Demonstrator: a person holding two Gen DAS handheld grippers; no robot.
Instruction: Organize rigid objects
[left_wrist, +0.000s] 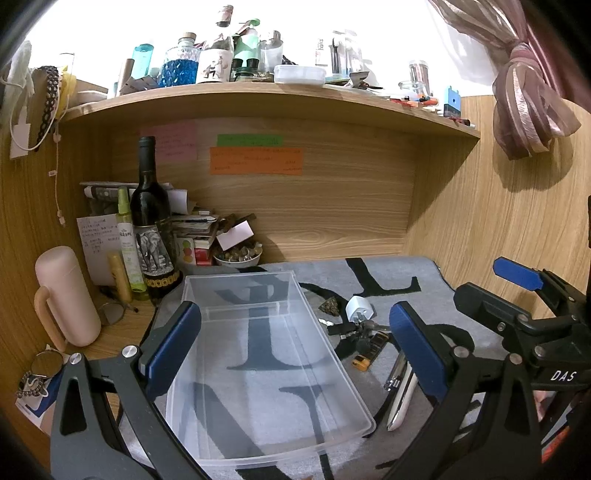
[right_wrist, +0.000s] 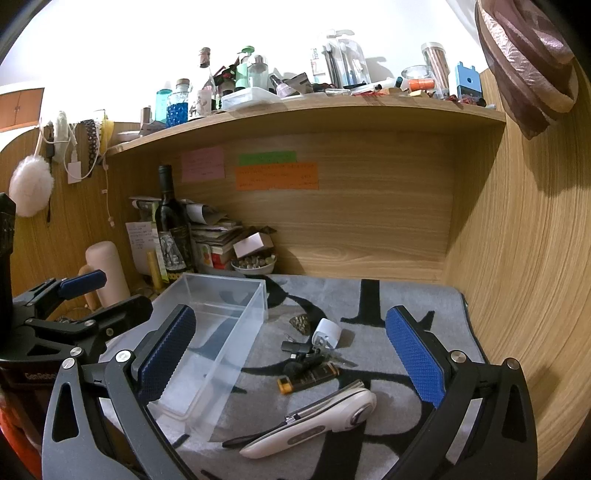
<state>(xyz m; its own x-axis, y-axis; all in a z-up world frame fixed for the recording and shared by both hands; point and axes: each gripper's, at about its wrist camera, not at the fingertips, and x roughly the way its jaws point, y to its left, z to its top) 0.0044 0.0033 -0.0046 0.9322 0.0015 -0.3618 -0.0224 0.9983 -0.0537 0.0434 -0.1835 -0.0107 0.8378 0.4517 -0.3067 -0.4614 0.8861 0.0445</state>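
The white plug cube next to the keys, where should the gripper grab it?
Best guess: close on the two flat side faces of the white charger plug. It rests tilted with its metal prongs pointing down toward the keys, so come from above with the open right gripper, keeping the fingers clear of the prongs and key bundle.

left wrist: looks forward and down between its own fingers, close over the clear bin (left_wrist: 266, 354) | right wrist: same facing, beside it, bin (right_wrist: 214, 332) left of its fingers | shared: bin, grey mat (left_wrist: 406, 295), wooden back wall (right_wrist: 369, 221)
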